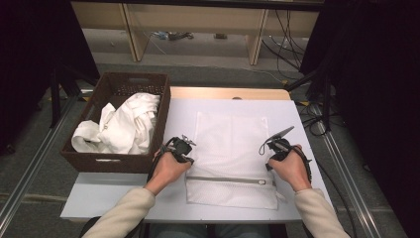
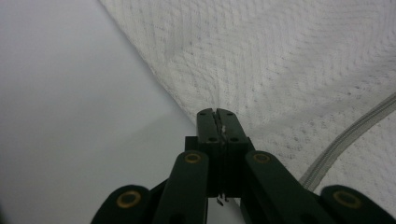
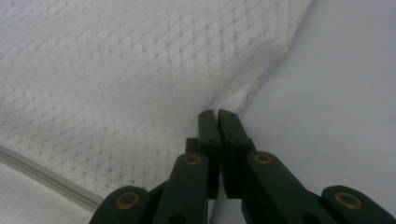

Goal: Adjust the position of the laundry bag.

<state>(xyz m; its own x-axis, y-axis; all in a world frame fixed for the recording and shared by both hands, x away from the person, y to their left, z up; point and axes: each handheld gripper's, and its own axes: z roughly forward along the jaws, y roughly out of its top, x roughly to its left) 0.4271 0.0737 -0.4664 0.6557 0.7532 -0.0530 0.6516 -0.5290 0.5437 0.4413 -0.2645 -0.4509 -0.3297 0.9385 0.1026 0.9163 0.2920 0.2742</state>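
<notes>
A white mesh laundry bag lies flat on the white table, its grey zipper running across near the front end. My left gripper is at the bag's left edge. In the left gripper view the jaws are shut, with a sliver of the mesh bag pinched between them and the zipper to the right. My right gripper is at the bag's right edge. Its jaws are shut where the mesh bag puckers toward them.
A dark woven basket stands at the table's left side, holding a crumpled white cloth. Bare table surface lies in front of the basket and to the right of the bag. Wooden shelf legs and cables stand on the floor beyond the table.
</notes>
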